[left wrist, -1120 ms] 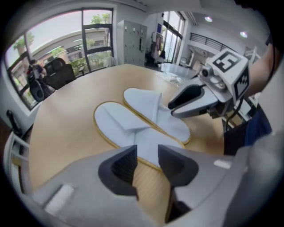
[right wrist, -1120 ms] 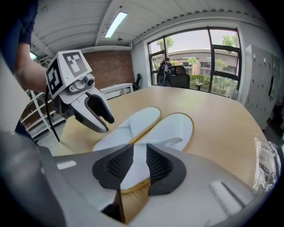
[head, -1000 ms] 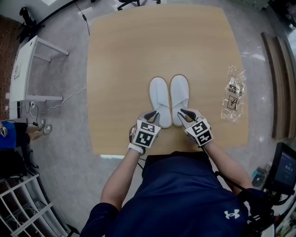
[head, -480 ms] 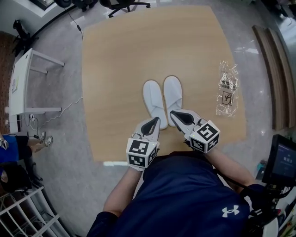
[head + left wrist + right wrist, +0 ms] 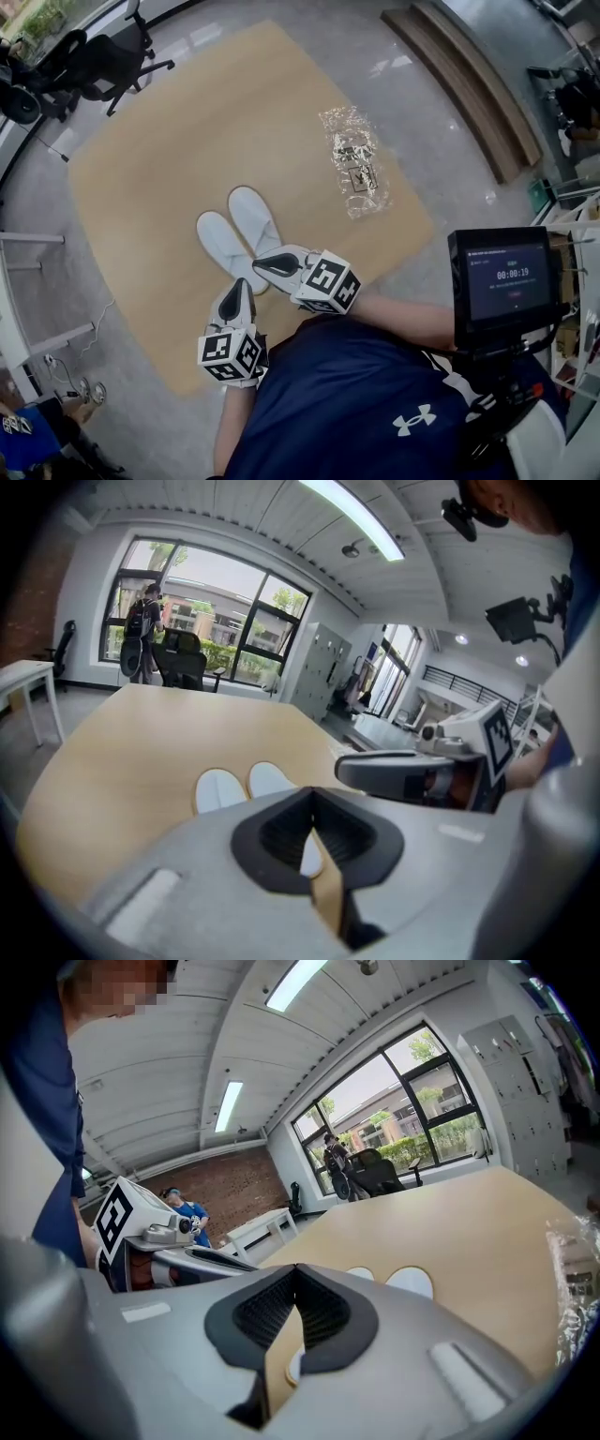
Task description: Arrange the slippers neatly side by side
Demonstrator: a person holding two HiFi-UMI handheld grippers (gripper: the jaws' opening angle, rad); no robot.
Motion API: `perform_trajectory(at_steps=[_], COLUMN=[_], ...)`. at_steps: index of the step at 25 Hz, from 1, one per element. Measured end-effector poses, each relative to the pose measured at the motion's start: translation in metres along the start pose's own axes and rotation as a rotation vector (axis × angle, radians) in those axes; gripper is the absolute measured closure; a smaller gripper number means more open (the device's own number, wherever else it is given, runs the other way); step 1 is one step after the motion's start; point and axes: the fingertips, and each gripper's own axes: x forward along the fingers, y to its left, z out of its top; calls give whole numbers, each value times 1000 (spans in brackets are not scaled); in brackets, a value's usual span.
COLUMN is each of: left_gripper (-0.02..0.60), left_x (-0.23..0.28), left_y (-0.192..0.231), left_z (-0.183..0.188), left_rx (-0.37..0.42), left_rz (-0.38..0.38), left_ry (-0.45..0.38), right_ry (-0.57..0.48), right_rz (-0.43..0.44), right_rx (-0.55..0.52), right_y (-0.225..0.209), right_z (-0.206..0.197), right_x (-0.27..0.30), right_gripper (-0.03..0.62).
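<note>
Two white slippers lie side by side on the wooden table (image 5: pixel 169 141), toes pointing away from me: the left slipper (image 5: pixel 217 242) (image 5: pixel 218 787) and the right slipper (image 5: pixel 249 214) (image 5: pixel 270 778). Neither is held. My left gripper (image 5: pixel 240 289) (image 5: pixel 314 834) hovers just short of the left slipper's heel, shut with nothing in it. Over the right slipper's heel end hangs my right gripper (image 5: pixel 261 263) (image 5: pixel 293 1321), also shut and empty. In the right gripper view the pair (image 5: pixel 410 1282) shows beyond the closed jaws.
A crumpled clear plastic bag (image 5: pixel 354 164) (image 5: pixel 577 1288) lies on the table to the right of the slippers. A monitor on a stand (image 5: pixel 502 281) stands close at my right. Office chairs (image 5: pixel 103 56) stand beyond the table, a white side table (image 5: pixel 19 309) at the left.
Both grippers have risen from the slippers' heels and drawn back toward me, with their jaws shut. The slippers stay side by side. The head view has swung round.
</note>
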Motion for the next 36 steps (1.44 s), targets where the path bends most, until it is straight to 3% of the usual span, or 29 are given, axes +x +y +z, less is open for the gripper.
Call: perform_trajectory(at_steps=[10,24,36], left_gripper=[578,578,578], left_x=[18,-6,-9], left_y=[-23,-9,-5], left_z=[-11,-11,-11], left_rx=[-29,-77,-80], left_rz=[-56,-8,-13], left_ry=[28,12,16], right_ry=[17,46,50], right_rz=[-45,-18,-22], right_rx=[6,-35,-37], right_y=[-12,4,9], right_z=[-16,-9,-8], right_x=[-25,-14,-9], right_gripper=[583,583,583])
